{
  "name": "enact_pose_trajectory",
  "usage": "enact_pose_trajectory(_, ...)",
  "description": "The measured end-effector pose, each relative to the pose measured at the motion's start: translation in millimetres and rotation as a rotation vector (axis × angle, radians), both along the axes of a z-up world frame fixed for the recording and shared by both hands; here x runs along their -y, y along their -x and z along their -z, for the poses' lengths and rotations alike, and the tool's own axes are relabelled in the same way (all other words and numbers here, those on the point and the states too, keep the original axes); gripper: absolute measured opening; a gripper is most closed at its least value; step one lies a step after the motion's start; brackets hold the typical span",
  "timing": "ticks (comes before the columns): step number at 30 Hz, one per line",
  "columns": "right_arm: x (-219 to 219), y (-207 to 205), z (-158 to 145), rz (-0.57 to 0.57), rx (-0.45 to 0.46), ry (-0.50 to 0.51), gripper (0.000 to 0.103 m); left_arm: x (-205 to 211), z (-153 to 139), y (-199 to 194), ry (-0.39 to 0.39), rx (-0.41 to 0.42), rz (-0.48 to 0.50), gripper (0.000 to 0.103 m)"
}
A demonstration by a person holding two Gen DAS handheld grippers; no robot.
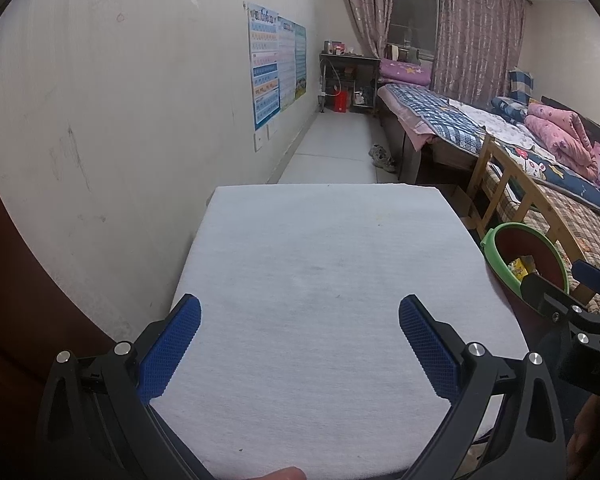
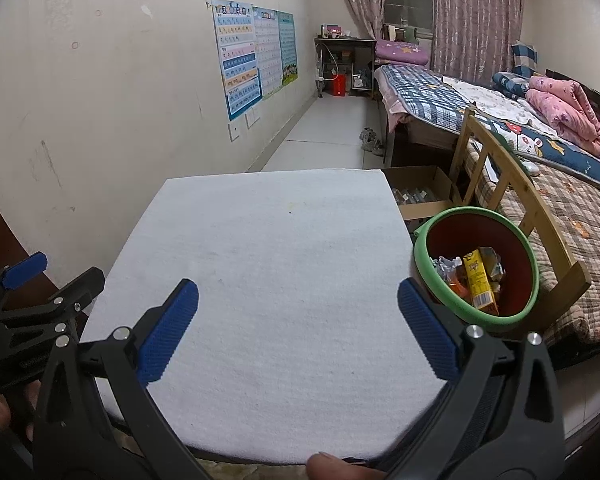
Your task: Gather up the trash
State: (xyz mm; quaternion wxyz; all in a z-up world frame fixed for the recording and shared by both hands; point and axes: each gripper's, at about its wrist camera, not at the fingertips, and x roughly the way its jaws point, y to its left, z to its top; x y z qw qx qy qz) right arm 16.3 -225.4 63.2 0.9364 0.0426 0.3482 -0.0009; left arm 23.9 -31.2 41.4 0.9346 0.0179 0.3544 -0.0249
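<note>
A green-rimmed red bin (image 2: pixel 478 322) stands just right of the white-covered table (image 2: pixel 260 260). Inside it lie a yellow carton (image 2: pixel 478 280) and crumpled wrappers (image 2: pixel 448 266). The same bin (image 1: pixel 496 258) shows at the right of the left wrist view, half hidden by the other tool. My right gripper (image 2: pixel 298 292) hovers open over the table's near edge, its right finger next to the bin's rim. Over the near part of the table my left gripper (image 1: pixel 300 308) is open too, holding nothing. No loose trash shows on the cloth.
A wall with posters (image 2: pixel 244 56) runs along the left. A cardboard box (image 2: pixel 418 192) sits on the floor beyond the bin. A wooden bed frame (image 2: pixel 516 196) and beds fill the right side. Shoes (image 2: pixel 370 140) lie on the floor aisle.
</note>
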Motion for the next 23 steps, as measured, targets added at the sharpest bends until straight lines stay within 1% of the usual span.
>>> enact_pose_trajectory(10,3,1,-1,0.006,0.007,0.001,0.098,2,-6,2,0.002,0.011,-0.003,0.095)
enact_pose_trajectory(13,3,1,0,0.006,0.004,0.000,0.098,1,-10,6,-0.002,0.051,-0.011,0.095)
enact_pose_trajectory(16,3,1,0,0.006,0.003,0.001,0.098,3,-11,6,0.019,0.044,0.018,0.095)
enact_pose_trajectory(23,3,2,-1,0.006,0.006,0.006,0.098,5,-10,5,0.003,0.033,0.020,0.095)
